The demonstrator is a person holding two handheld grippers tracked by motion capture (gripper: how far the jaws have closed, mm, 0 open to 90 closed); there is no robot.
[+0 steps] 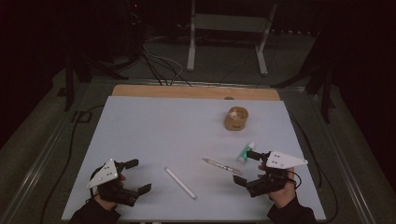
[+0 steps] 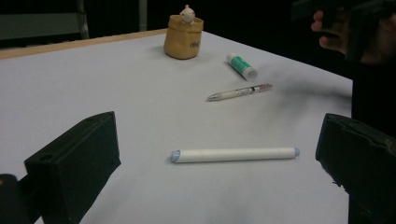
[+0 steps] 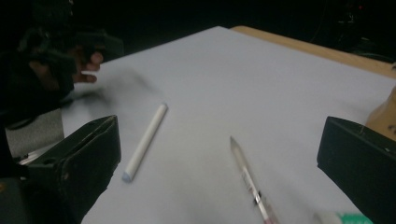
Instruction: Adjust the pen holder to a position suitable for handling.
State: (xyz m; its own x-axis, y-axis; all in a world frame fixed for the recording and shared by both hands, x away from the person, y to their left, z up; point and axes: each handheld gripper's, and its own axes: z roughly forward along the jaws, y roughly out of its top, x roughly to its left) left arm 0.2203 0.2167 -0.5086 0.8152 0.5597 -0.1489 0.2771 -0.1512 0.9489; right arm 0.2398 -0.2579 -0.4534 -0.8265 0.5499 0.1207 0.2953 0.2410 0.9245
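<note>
Black and set wide apart, the jaws of the left gripper point(image 1: 133, 177) held nothing, and between them, just ahead on the pale worktop point(image 1: 154, 126), lay the white marker point(image 2: 233, 154). In the left gripper view its long axis ran straight across the gap, from one jaw toward the other, so the jaws would most likely have met the two ends rather than the sides unless the hand turned first. That seemed to be the relation the coming move hung on.

The right gripper point(image 1: 250, 168) was also spread open and empty. Directly before it lay the clear pen point(image 3: 250, 179), its length running away from the jaws and its tip pointing off toward the far side. The marker sat further out, beyond the pen and toward the left hand point(image 3: 56, 65).

Judged from the high view, the marker lay nearer the left gripper, the pen nearer the right. Just past the right gripper's far jaw rested a green-and-white glue stick point(image 1: 246, 151), and well beyond that stood a tan holder point(image 1: 236, 118) with a small figure inside.
</note>
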